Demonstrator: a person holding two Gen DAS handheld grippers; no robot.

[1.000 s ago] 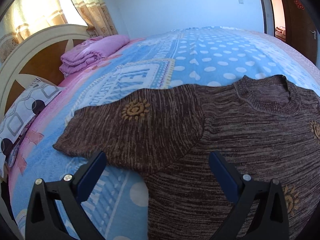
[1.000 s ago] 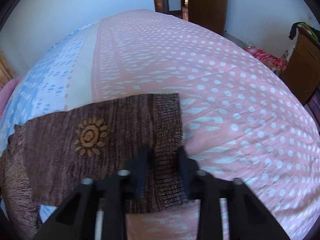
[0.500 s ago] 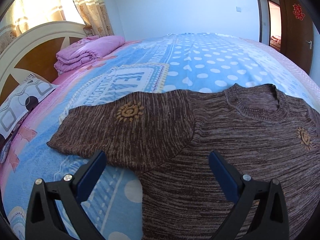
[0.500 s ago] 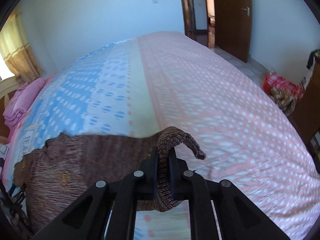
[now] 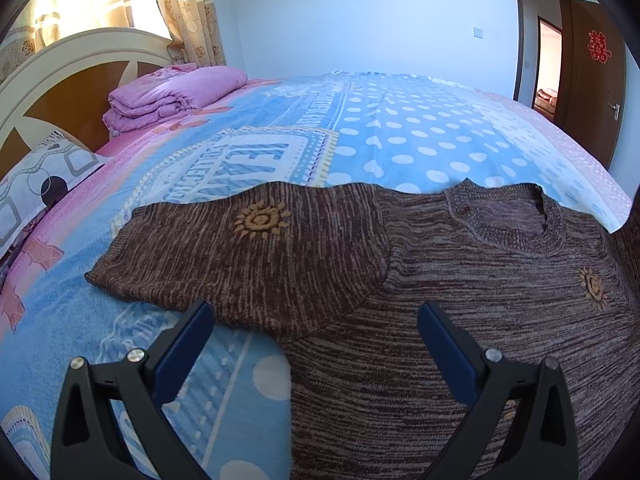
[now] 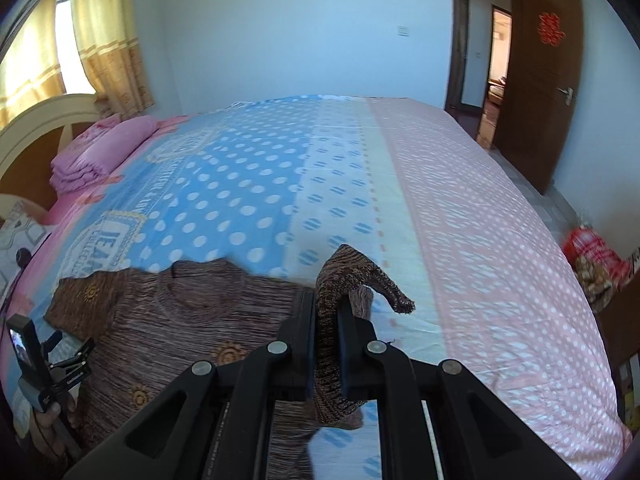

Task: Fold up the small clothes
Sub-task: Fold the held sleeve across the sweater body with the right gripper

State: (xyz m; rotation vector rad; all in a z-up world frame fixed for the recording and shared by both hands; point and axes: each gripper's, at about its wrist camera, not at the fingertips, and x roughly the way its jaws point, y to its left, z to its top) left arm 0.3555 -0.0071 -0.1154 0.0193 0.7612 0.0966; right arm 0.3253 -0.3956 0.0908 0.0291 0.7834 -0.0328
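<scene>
Since a second ago, our right gripper (image 6: 326,320) has lifted the sweater's sleeve (image 6: 352,276) off the bed, where it had lain flat on the pink dotted cover. Its black jaws are pinched tight on the ribbed knit, and the cuff end curls limply over to the right above them. Our left gripper (image 5: 314,334) hovers with its blue-padded fingers (image 5: 184,350) spread wide and nothing between them, over the seam where the other sleeve (image 5: 248,256) meets the body.

The sweater (image 5: 460,320) is a brown, streaky marled knit with small orange sun motifs and a round ribbed collar, spread face up along the near edge of the bed. Its far sleeve lies flat, reaching toward the headboard end.

The bed cover (image 6: 248,184) is soft and printed, blue with white dots turning to pink toward the foot edge. A folded pink quilt (image 5: 172,94) sits at the headboard corner beside a patterned pillow (image 5: 36,184).
</scene>
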